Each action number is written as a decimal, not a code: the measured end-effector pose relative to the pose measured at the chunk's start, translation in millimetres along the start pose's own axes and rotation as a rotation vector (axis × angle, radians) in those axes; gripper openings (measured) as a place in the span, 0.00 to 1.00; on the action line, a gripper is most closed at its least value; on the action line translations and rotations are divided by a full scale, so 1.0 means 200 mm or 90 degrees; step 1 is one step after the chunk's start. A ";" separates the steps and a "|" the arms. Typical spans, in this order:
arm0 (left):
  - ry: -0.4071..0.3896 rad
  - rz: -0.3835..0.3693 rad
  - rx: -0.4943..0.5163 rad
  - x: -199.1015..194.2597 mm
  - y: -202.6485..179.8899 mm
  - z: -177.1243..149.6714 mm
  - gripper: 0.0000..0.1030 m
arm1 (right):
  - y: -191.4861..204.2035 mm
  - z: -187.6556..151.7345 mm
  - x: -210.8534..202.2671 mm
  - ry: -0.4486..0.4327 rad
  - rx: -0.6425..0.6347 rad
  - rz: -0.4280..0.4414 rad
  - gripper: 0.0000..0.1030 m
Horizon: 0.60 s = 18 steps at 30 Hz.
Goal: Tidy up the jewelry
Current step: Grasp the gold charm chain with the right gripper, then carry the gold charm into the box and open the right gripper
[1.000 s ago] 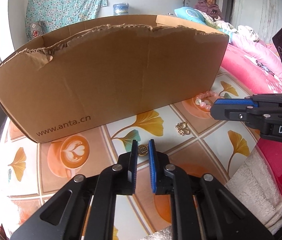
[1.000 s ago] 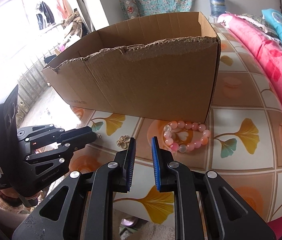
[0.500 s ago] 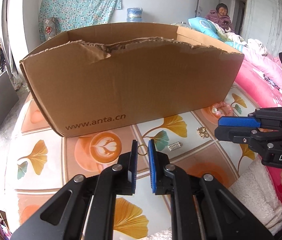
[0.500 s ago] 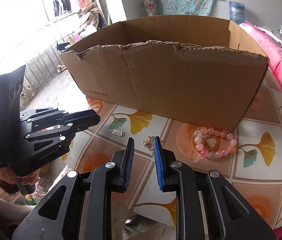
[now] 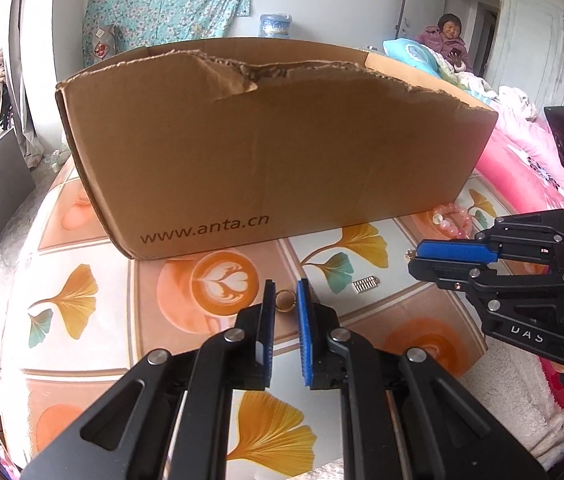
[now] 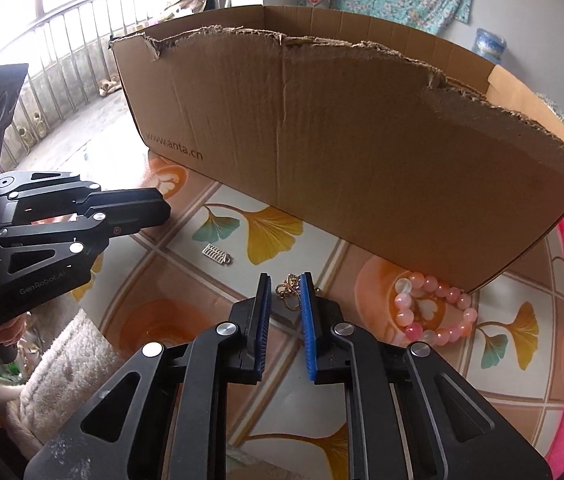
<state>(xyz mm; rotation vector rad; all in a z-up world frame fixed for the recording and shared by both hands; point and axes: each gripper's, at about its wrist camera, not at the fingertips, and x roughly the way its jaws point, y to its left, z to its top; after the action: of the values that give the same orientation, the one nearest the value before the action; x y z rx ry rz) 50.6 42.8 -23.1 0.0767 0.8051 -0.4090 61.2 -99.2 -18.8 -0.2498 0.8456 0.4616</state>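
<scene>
Nearest the left wrist camera, the left gripper [image 5: 286,294] hangs over the patterned tablecloth [image 5: 81,320] with its blue pads drawn in as close as they go and nothing pinched; a small gold ring [image 5: 284,302] lies on the cloth, seen through the narrow slit at the tips. Whether the pads touch it cannot be told. Just to the right of the ring lies a small ridged silver charm [image 5: 366,284], and beyond that the right gripper [image 5: 418,258] reaches in from the right edge.

In the right wrist view, the right gripper's jaws are closing, and a gold chain piece [image 6: 290,290] sits on the cloth between the pad tips, not pressed by them. To its right rests a pink bead bracelet [image 6: 434,308], close against the corner of the cardboard box [image 6: 342,152]. The silver charm lies to the left, between the two grippers.

Behind all the jewelry stands the box, open-topped with a torn upper edge and a web address printed low on its front. Farther off, a pink blanket [image 5: 522,148] covers a bed, and a person [image 5: 448,46] sits at the back of the room.
</scene>
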 end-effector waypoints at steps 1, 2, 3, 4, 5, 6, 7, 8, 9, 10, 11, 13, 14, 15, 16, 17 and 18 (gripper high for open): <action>0.000 -0.001 -0.001 0.00 0.01 0.00 0.10 | 0.00 0.00 0.00 0.000 0.000 -0.004 0.08; 0.000 -0.001 -0.002 0.00 0.01 0.00 0.10 | -0.01 0.01 0.00 0.001 -0.002 -0.009 0.02; 0.000 -0.002 -0.003 0.00 0.01 0.00 0.10 | -0.01 0.01 0.00 0.002 -0.001 -0.010 0.02; 0.000 -0.003 -0.005 0.00 0.02 0.00 0.10 | -0.02 0.00 0.00 0.003 0.002 -0.009 0.01; -0.001 -0.003 -0.005 0.00 0.02 0.00 0.10 | -0.03 0.01 0.00 0.004 0.008 -0.006 0.01; -0.001 -0.003 -0.005 0.00 0.02 0.00 0.10 | -0.04 0.01 -0.01 0.004 0.016 -0.003 0.01; -0.002 -0.004 -0.005 0.00 0.02 0.00 0.10 | -0.06 0.01 -0.01 0.003 0.027 0.004 0.01; -0.002 -0.004 -0.006 0.00 0.02 0.00 0.10 | -0.08 0.01 -0.02 0.000 0.038 0.012 0.01; -0.002 -0.004 -0.006 0.00 0.02 0.00 0.10 | -0.10 0.02 -0.04 -0.005 0.051 0.018 0.00; -0.002 -0.004 -0.006 0.00 0.02 0.00 0.10 | -0.11 0.02 -0.05 -0.010 0.062 0.024 0.00; -0.002 -0.004 -0.006 0.00 0.02 0.00 0.10 | -0.14 0.03 -0.07 -0.017 0.076 0.032 0.00; -0.003 -0.004 -0.007 0.00 0.02 0.00 0.10 | -0.19 0.04 -0.11 -0.030 0.102 0.044 0.00; -0.003 -0.005 -0.007 0.00 0.02 0.00 0.10 | -0.21 0.04 -0.13 -0.037 0.113 0.049 0.00; -0.003 -0.005 -0.008 0.00 0.02 0.00 0.10 | -0.24 0.05 -0.16 -0.047 0.126 0.059 0.00; -0.004 -0.005 -0.009 0.00 0.02 0.00 0.10 | -0.26 0.05 -0.18 -0.056 0.136 0.068 0.00; -0.004 -0.005 -0.009 0.00 0.02 0.00 0.10 | -0.29 0.05 -0.20 -0.062 0.147 0.077 0.00; -0.004 -0.005 -0.009 0.00 0.02 0.00 0.10 | -0.31 0.05 -0.23 -0.071 0.158 0.093 0.00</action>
<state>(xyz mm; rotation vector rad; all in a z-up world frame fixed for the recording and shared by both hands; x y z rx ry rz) 52.6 46.9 -23.6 0.0595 0.8021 -0.4109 71.6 -163.0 24.3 0.0661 0.8061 0.4975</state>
